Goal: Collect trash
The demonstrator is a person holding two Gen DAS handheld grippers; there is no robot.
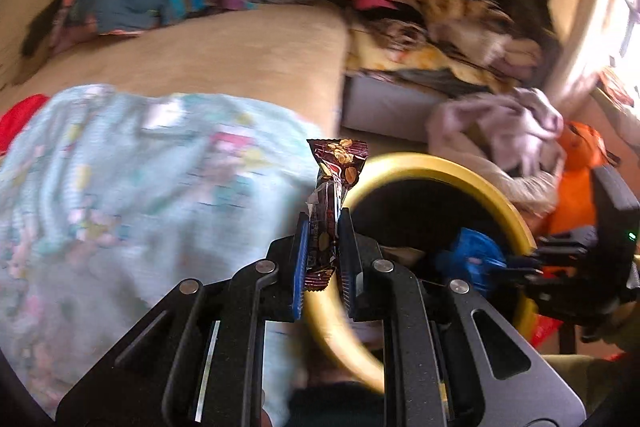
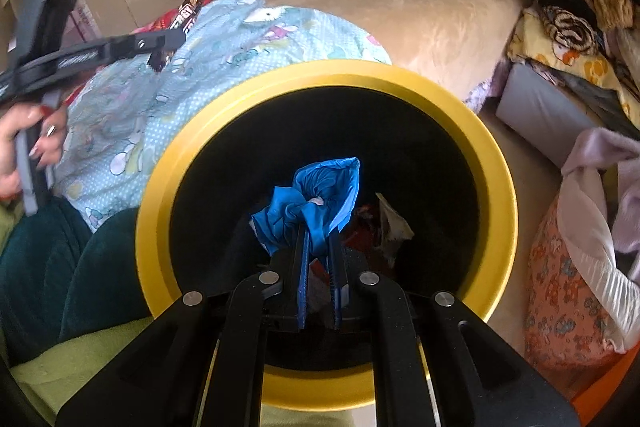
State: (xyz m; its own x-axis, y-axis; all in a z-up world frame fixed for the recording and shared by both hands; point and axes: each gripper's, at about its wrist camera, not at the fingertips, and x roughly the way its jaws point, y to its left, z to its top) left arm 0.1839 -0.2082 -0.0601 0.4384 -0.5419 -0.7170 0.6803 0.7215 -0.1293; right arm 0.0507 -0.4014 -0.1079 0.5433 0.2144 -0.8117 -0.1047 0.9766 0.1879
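My left gripper (image 1: 324, 223) is shut on a dark red snack wrapper (image 1: 338, 163), which stands upright past the fingertips, just left of the yellow-rimmed black bin (image 1: 440, 167). My right gripper (image 2: 320, 235) is shut on a crumpled blue plastic piece (image 2: 324, 187) and holds it over the bin's mouth (image 2: 320, 75). Several wrappers (image 2: 386, 227) lie inside the bin. In the right wrist view the left gripper (image 2: 160, 51) is at the upper left over the bed, held by a hand (image 2: 32, 147). The left wrist view shows the right gripper (image 1: 520, 263) with the blue piece (image 1: 468, 255).
A bed with a beige cover (image 2: 420, 19) and a light blue cartoon quilt (image 2: 160, 99) lies behind the bin. Piled clothes (image 2: 568, 11) and a grey box (image 2: 536, 107) stand at the right, with a cloth bag (image 2: 568, 287) nearer. Legs in teal trousers (image 2: 60, 267) are at the left.
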